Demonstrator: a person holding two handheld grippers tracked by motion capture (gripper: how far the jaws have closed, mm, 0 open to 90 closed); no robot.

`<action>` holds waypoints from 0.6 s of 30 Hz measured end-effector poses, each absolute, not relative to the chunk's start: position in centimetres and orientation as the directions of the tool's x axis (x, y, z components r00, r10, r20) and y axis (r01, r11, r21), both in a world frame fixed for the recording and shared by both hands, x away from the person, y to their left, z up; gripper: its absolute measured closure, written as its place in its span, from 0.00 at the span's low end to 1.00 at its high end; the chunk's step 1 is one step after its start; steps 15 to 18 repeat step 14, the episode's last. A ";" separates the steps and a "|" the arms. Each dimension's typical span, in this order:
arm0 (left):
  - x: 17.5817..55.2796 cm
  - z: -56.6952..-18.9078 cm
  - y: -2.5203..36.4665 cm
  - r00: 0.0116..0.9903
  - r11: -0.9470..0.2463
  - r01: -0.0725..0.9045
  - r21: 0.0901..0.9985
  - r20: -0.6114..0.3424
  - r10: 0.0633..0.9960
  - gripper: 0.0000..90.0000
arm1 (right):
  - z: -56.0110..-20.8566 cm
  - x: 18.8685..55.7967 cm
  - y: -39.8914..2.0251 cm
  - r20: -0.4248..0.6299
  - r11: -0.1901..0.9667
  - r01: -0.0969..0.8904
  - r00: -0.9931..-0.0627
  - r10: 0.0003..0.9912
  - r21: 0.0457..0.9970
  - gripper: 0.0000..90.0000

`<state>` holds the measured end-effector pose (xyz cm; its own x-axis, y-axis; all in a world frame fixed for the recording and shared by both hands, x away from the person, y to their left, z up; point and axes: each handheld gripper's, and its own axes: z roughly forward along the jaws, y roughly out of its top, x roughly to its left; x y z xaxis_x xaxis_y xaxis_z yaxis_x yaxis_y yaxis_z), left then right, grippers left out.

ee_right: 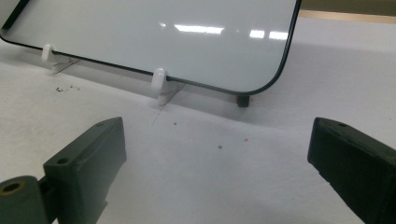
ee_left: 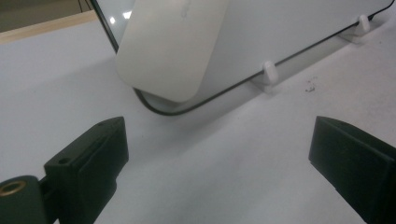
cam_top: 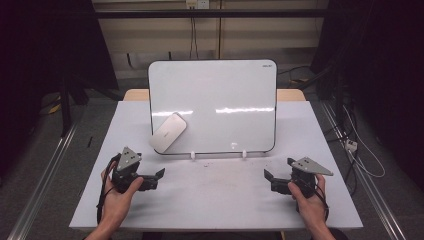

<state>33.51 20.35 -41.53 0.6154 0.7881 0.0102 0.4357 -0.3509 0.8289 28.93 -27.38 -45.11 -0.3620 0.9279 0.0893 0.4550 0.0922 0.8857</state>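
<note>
Left gripper (cam_top: 159, 174) spread wide, whiteboard eraser (ee_left: 170, 46) just beyond fingertips, stuck on whiteboard (cam_top: 220, 95). Right gripper (cam_top: 266, 174) spread too, whiteboard's lower corner ahead.

Desk (cam_top: 215, 200): pale grey-white top, wooden edge showing at the far side. Whiteboard (cam_top: 220, 100) stands tilted on it, propped on small white clips (ee_right: 159, 79). Dark specks and crumbs (ee_right: 63, 88) scattered on the surface in front of the board.
</note>
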 end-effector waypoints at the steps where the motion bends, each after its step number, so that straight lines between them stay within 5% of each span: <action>1: 33.3 -41.7 20.5 0.609 -0.347 0.435 0.831 0.013 0.793 0.05 | -45.1 28.9 -27.4 0.088 0.093 0.455 -0.362 0.928 0.885 0.05; 18: 32.5 -42.9 21.3 0.573 -0.287 0.424 0.859 -0.008 0.820 0.05 | -45.1 28.8 -27.4 0.080 0.101 0.453 -0.364 0.928 0.886 0.05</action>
